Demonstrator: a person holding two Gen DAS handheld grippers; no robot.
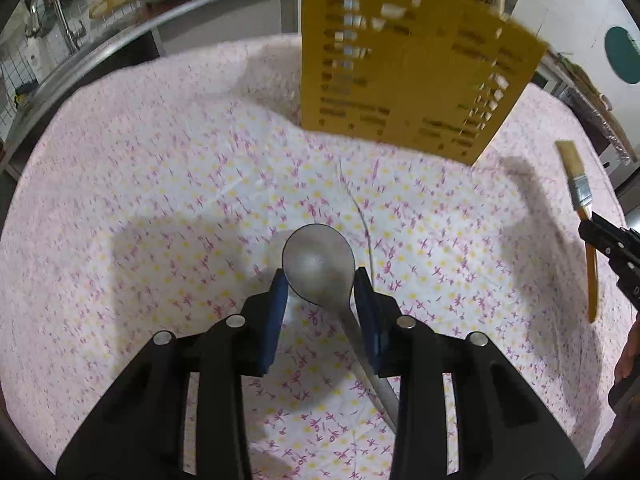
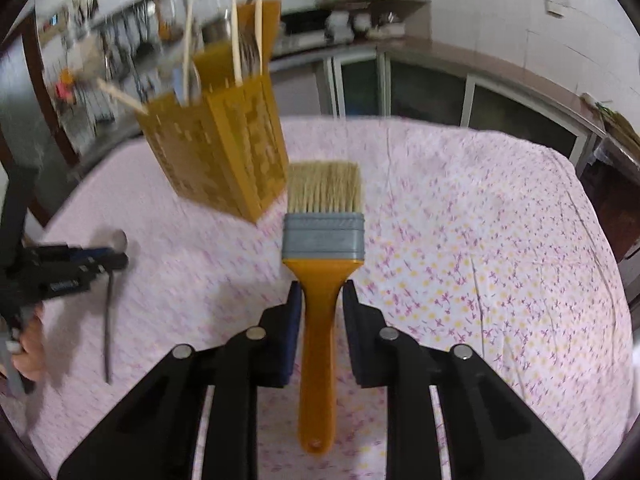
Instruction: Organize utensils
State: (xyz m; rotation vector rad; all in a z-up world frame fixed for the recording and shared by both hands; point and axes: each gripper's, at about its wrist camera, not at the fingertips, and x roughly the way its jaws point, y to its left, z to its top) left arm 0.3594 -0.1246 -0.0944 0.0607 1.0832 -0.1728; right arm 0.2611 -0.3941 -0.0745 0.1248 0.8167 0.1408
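My left gripper is shut on a metal spoon, bowl forward, held above the flowered cloth; it also shows in the right wrist view. My right gripper is shut on the orange handle of a pastry brush, bristles forward; the brush also shows at the right edge of the left wrist view. A yellow perforated utensil holder stands on the table beyond both grippers, with chopsticks and other utensils in it.
The table is covered by a pink flowered cloth. A steel counter with a tap runs behind it. Cabinets and shelves line the far wall.
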